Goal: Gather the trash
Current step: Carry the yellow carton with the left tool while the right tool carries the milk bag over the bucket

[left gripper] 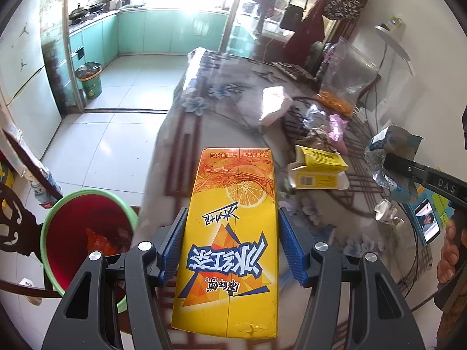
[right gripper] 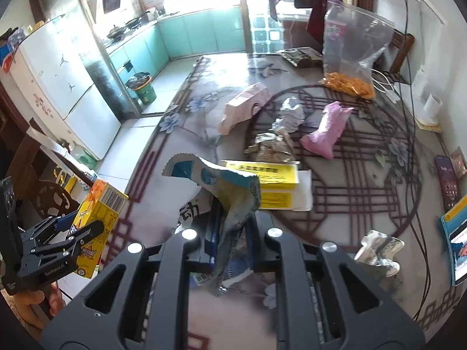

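Table is carrying loose clutter: yellow box lying open just past the right gripper's load, brown crumpled wrapper behind it, silver foil wad and pink bag further back, pink tissue pack toward the left edge, clear zip bag with orange snacks standing at the far side. A crumpled white wrapper is sitting near the right side, close to a phone and cables. Bin, green rim with red liner, is standing on the floor left of the table, below the left gripper; something orange is already lying inside. Nothing is sitting between the carton and the bin mouth in the left wrist view. Left gripper is clamping the carton across its narrow sides, blue pads pressing in: yellow-orange 250 mL tea carton, lemon slice print, barcode on one side, flattened-looking but intact, hanging over the table's left edge. Right gripper is pinching a torn blue-and-white wrapper, jaws narrow around it, wrapper crumpling upward and hiding the fingertips, hovering above the table's near centre.
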`<state>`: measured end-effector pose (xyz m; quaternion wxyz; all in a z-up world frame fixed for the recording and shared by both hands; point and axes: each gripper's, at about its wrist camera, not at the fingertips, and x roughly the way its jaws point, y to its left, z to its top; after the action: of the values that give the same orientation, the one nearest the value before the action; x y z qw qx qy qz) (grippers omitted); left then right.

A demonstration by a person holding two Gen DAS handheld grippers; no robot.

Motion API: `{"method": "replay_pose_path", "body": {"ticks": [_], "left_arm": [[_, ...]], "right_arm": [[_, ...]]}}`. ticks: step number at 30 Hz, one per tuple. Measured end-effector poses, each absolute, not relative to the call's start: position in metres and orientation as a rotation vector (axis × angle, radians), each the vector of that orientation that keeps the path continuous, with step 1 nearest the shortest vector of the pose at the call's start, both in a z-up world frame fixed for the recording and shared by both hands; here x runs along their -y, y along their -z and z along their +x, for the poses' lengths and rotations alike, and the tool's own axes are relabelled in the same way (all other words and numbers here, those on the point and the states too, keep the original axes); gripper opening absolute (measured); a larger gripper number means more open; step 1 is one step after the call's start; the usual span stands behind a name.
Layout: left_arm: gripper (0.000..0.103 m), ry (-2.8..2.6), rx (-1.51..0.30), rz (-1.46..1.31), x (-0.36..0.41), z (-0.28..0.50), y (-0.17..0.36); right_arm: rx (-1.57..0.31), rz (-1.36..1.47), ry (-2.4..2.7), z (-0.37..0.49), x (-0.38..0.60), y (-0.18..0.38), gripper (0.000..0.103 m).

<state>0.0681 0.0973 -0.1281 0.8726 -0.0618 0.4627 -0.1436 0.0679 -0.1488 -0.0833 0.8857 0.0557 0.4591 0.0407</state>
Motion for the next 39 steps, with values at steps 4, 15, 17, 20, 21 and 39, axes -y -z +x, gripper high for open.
{"method": "replay_pose_path", "body": {"ticks": [4, 15, 17, 20, 21, 39], "left_arm": [[0.057, 0.266, -0.96, -0.144, -0.114, 0.069, 0.129], [0.057, 0.115, -0.944, -0.198, -0.176, 0.07, 0.133], [0.057, 0.073, -0.943, -0.212, -0.188, 0.069, 0.135], [0.057, 0.023, -0.946, -0.234, -0.205, 0.069, 0.139], [0.057, 0.011, -0.945, -0.237, -0.209, 0.07, 0.14], [0.057, -0.167, -0.977, -0.277, -0.272, 0.058, 0.159]], "right_arm": [[-0.963, 0.077, -0.108, 0.072, 0.128, 0.086, 0.015], [-0.978, -0.001, -0.206, 0.085, 0.069, 0.091, 0.015], [-0.98, -0.011, -0.228, 0.087, 0.057, 0.091, 0.015], [-0.983, -0.025, -0.262, 0.09, 0.042, 0.092, 0.015], [-0.983, -0.028, -0.269, 0.09, 0.038, 0.091, 0.015], [-1.04, -0.071, -0.495, 0.1, -0.043, 0.107, 0.016]]}}
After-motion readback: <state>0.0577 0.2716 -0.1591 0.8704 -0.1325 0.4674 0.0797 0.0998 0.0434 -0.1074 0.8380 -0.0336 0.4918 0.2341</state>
